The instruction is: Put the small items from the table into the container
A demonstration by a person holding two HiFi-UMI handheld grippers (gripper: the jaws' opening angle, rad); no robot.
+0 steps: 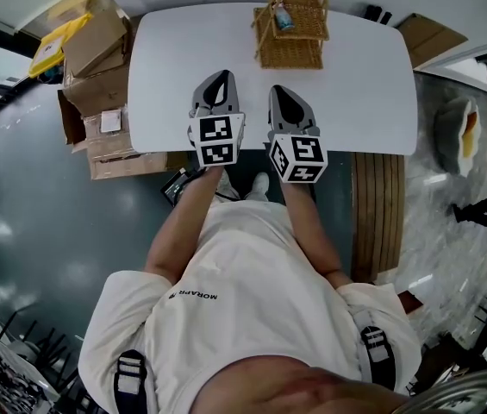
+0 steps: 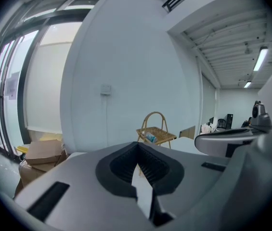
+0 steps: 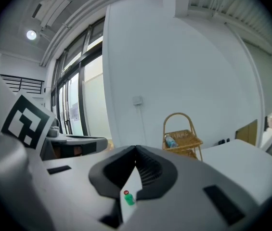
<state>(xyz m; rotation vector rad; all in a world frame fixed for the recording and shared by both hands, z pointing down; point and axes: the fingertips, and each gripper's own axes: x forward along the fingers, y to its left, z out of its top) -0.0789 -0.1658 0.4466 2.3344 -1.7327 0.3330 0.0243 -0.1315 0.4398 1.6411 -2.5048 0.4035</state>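
A white, smooth table top with rounded corners (image 1: 355,84) carries one woven wicker basket with a hooped handle (image 1: 288,54) at its far edge. One small clear bottle with a blue label (image 1: 283,17) lies inside the basket.

Two grey plastic grippers with black ribbed pads hang side by side on the near side of the basket, well apart from it, and both point toward it. Each bears one cube of black-and-white square markers. The left gripper (image 1: 222,76) has its jaws closed tip to tip, with nothing between them. The right gripper (image 1: 279,93) also has its jaws together at the tips. One tiny green thing with a red top (image 3: 127,198) shows in the slit behind those tips; whether it lies on the table below cannot be told.

Two bare forearms reach forward in parallel. Several brown cardboard boxes (image 1: 96,59) are stacked to the left of the basket, off the table.
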